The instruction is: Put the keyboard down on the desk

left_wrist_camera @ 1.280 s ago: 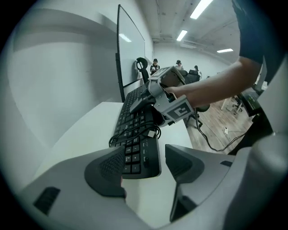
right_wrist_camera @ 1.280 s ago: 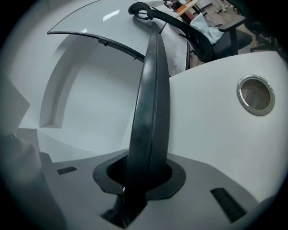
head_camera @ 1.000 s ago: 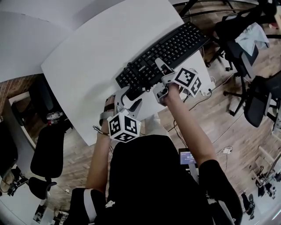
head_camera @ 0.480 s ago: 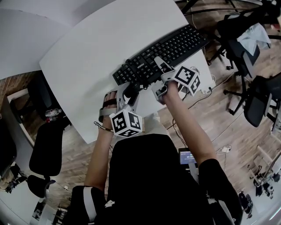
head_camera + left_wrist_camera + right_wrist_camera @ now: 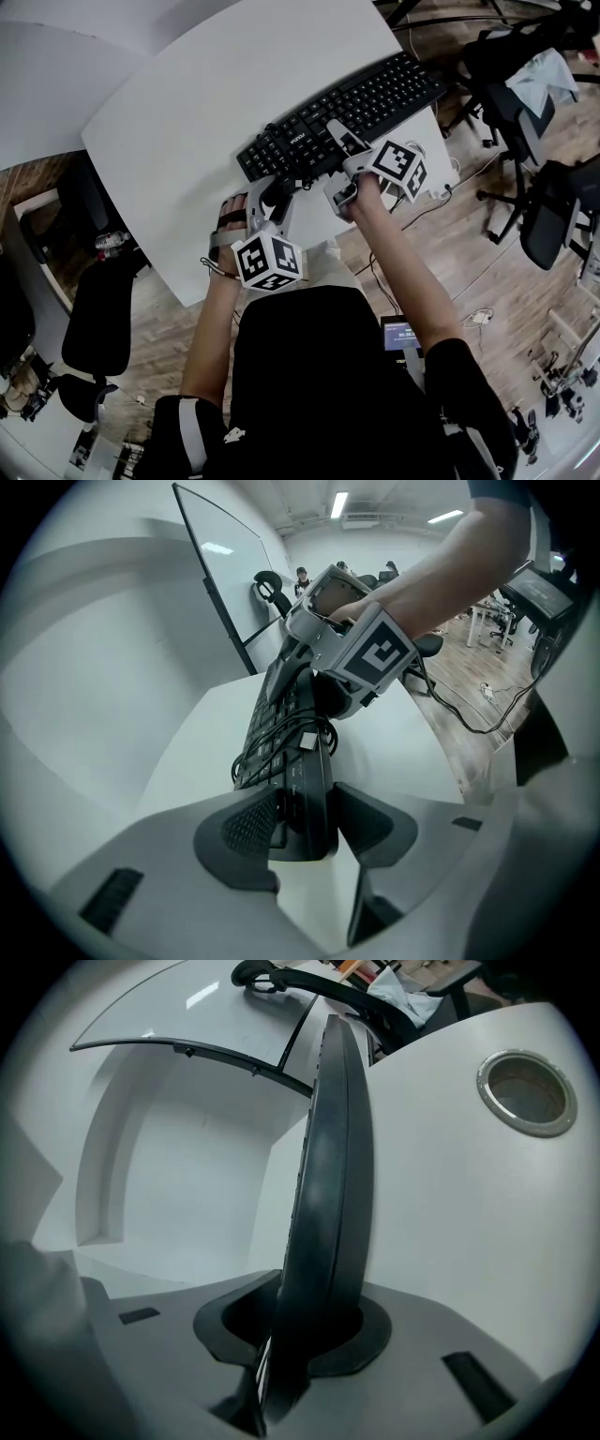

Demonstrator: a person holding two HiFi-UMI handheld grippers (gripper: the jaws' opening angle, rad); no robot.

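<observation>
A black keyboard (image 5: pixel 342 108) stretches slantwise over the white desk (image 5: pixel 197 112); I cannot tell whether it rests on it. My right gripper (image 5: pixel 336 138) is shut on the middle of its near edge, and in the right gripper view the keyboard (image 5: pixel 328 1194) runs edge-on out of that gripper (image 5: pixel 305 1330). My left gripper (image 5: pixel 273 194) is at the keyboard's left end. In the left gripper view that end of the keyboard (image 5: pixel 305 789), with its coiled cable (image 5: pixel 281 735), lies between the closing jaws of the left gripper (image 5: pixel 305 834), and a thin gap shows at one pad.
A round cable hole (image 5: pixel 527 1091) sits in the desk to the right of the keyboard. A dark partition (image 5: pixel 220 583) stands along the desk's far side. Black office chairs stand at the left (image 5: pixel 98 323) and right (image 5: pixel 548 216). Cables trail on the wooden floor (image 5: pixel 487 281).
My left gripper has moved forward to the keyboard's left end, and its jaws now stand round it. The keyboard has shifted slightly to the left with the right gripper.
</observation>
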